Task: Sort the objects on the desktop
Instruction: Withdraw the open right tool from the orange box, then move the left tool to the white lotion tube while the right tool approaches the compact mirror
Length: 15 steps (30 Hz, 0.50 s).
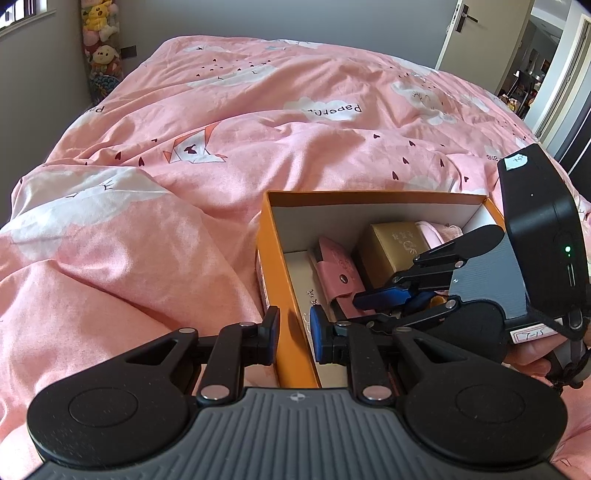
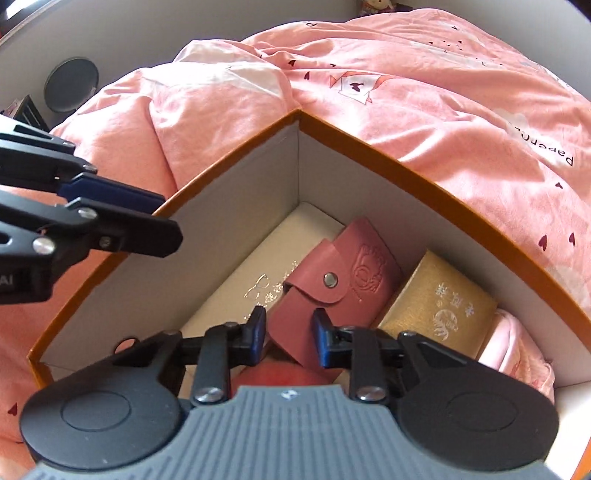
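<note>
An orange box [image 1: 275, 236] with white inner walls lies on the pink bedspread; it also shows in the right wrist view [image 2: 424, 162]. Inside lie a pink snap wallet [image 2: 343, 280], a gold box [image 2: 443, 302], a white card with gold print [image 2: 236, 284] and a pale pink pouch [image 2: 517, 350]. My left gripper [image 1: 294, 341] straddles the box's left wall, one finger outside and one inside, jaws a little apart. My right gripper [image 2: 289, 338] is open inside the box, just above the wallet's near end, with a red-pink object [image 2: 273, 374] under it.
The rumpled pink bedspread [image 1: 184, 206] surrounds the box. Plush toys [image 1: 99, 44] stand in the far left corner. An open door [image 1: 476, 33] is at the far right. A round grey object [image 2: 72, 83] is by the wall.
</note>
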Each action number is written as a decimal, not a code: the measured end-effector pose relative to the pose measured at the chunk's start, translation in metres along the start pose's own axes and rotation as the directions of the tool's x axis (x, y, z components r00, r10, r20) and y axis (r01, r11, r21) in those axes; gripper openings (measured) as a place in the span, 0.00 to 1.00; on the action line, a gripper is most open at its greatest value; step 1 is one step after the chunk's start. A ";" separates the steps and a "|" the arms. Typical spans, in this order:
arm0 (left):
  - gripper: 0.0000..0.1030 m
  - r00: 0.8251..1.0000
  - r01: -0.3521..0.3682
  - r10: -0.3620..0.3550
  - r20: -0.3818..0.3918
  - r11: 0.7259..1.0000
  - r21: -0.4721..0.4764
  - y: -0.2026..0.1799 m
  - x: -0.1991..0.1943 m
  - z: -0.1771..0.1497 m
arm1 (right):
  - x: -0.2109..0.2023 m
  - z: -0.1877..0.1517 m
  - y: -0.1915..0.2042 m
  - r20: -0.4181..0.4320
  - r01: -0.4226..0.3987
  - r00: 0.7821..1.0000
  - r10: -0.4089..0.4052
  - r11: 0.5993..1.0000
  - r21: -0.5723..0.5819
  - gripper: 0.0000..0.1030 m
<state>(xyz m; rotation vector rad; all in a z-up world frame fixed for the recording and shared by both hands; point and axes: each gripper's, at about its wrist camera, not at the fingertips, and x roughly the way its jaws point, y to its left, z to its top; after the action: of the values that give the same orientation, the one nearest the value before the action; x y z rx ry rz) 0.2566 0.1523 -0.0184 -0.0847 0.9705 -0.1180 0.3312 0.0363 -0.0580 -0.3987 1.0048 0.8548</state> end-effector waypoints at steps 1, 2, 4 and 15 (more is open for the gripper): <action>0.19 1.000 0.000 0.000 -0.001 1.000 0.000 0.000 0.000 0.000 | 0.003 0.006 0.001 0.000 0.001 1.000 -0.001 1.000 -0.001 0.29; 0.19 1.000 0.000 0.000 -0.001 1.000 0.001 -0.001 0.000 0.000 | 0.004 0.006 -0.001 0.001 0.003 1.000 -0.003 1.000 -0.004 0.29; 0.19 1.000 0.001 -0.001 0.004 1.000 0.008 -0.002 -0.004 0.001 | 0.003 0.006 -0.001 0.010 0.001 1.000 -0.001 1.000 -0.014 0.28; 0.19 0.998 -0.016 0.010 0.067 0.996 0.084 -0.039 -0.053 -0.008 | -0.077 -0.018 0.012 0.145 0.020 0.989 -0.022 1.000 0.010 0.38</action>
<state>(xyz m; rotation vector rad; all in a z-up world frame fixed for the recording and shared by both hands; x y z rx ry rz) 0.2180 0.1205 0.0253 -0.0048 0.8988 -0.1430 0.2922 -0.0015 0.0001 -0.3340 0.8678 0.8480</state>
